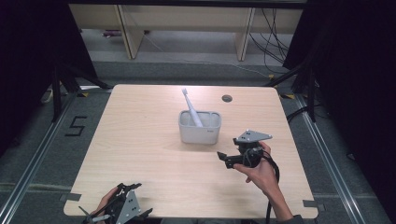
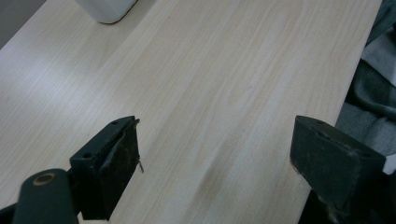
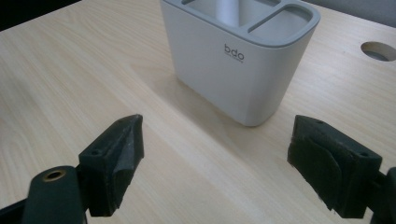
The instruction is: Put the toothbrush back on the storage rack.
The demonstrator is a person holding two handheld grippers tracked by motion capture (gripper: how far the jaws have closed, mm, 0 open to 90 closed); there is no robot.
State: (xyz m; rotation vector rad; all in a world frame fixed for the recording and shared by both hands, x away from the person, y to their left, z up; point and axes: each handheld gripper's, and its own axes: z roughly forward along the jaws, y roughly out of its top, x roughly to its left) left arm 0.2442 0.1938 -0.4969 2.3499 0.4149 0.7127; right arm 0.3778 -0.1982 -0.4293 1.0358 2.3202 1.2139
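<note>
A white toothbrush point(image 1: 190, 106) leans inside a pale grey compartmented holder point(image 1: 200, 127) standing mid-table. The holder point(image 3: 243, 60), marked "bdo", fills the upper part of the right gripper view, with the toothbrush handle point(image 3: 229, 10) rising from its middle compartment. My right gripper point(image 1: 224, 158) hovers just right of and in front of the holder, jaws wide apart and empty; the same right gripper point(image 3: 217, 165) faces the holder's near wall. My left gripper point(image 1: 122, 205) rests at the front left table edge, and this left gripper point(image 2: 215, 163) stands open over bare wood. A corner of the holder point(image 2: 106, 8) shows at the top.
The wooden table point(image 1: 140, 140) has a round cable hole point(image 1: 227, 98) at the back right. Dark cloth point(image 2: 373, 84) lies past the table edge in the left gripper view. Black curtains and metal floor rails flank the table; desk legs stand beyond it.
</note>
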